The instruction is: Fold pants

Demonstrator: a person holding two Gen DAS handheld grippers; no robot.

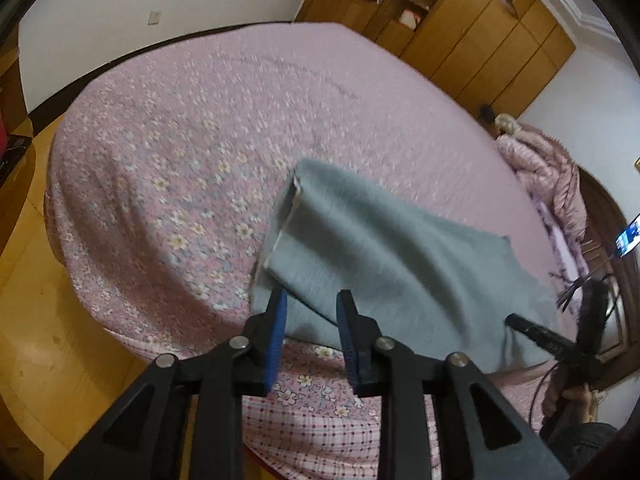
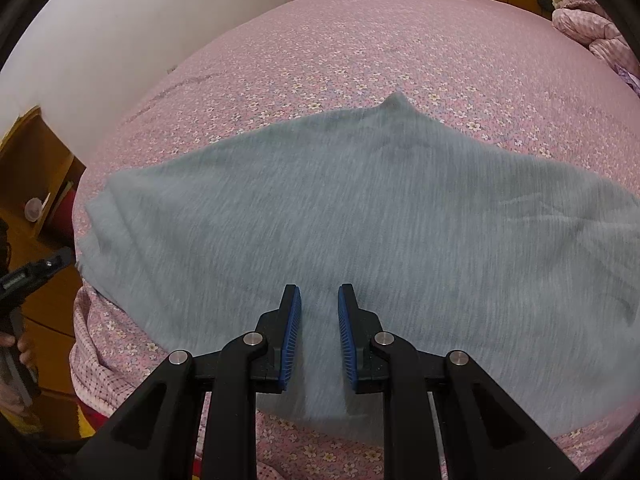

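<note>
Grey pants spread on a floral bed

The soft grey pants (image 2: 380,216) lie flat near the bedspread's (image 2: 360,52) front edge, one corner peaked, pale lining showing at one end.

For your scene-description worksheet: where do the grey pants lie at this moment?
The grey pants lie spread on the pink floral bedspread near the bed's front edge, directly ahead of the open right hand-held gripper; in the left wrist view they sit right of centre.

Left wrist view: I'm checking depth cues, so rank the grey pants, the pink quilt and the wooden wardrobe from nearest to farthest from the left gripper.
1. Grey pants, just ahead of the left gripper.
2. Pink quilt, bunched at the bed's far right.
3. Wooden wardrobe, against the back wall.
</note>
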